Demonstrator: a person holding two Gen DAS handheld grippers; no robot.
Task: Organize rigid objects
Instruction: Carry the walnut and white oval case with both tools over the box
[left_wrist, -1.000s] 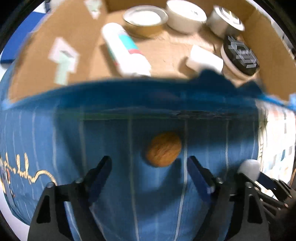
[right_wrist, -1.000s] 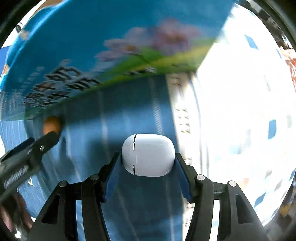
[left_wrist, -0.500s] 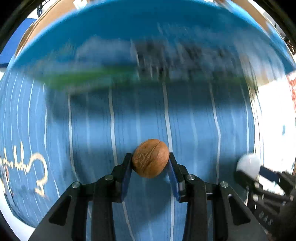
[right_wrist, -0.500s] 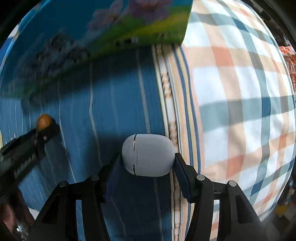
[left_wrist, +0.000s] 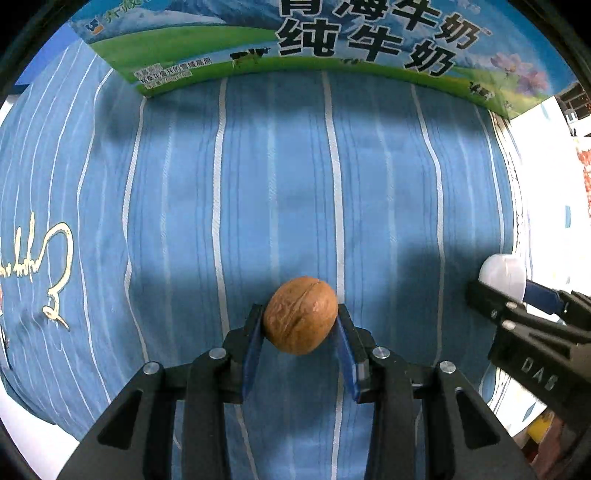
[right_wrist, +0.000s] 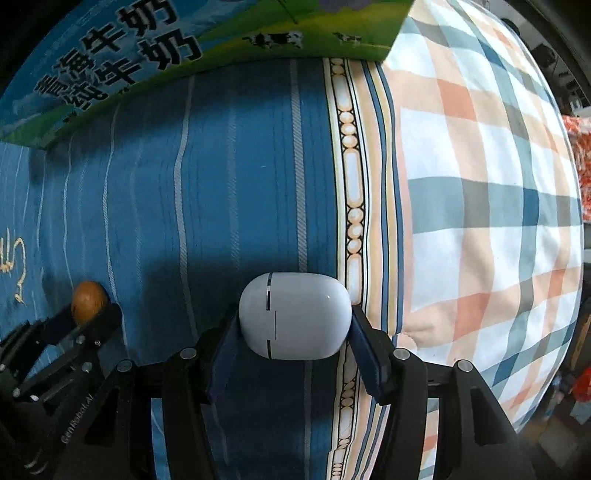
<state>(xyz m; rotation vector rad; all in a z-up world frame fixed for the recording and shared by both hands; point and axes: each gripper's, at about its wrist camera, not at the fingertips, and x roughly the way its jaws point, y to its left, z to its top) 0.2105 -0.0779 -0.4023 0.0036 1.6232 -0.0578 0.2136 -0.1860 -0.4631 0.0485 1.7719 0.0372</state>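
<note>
Now the walnut (left_wrist: 300, 315), loose on the striped bedsheet (left_wrist: 280, 177) a second ago, is clamped between the left gripper (left_wrist: 300, 332) jaws. The white earbud case (right_wrist: 294, 315) remains clamped in the right gripper (right_wrist: 294, 332). Both items are judged ready for transfer over the milk carton box (left_wrist: 332, 40).

Left tool (left_wrist: 300, 345): black linkage arms, silver screws, blue pads; right tool (right_wrist: 294, 343) alike.
</note>
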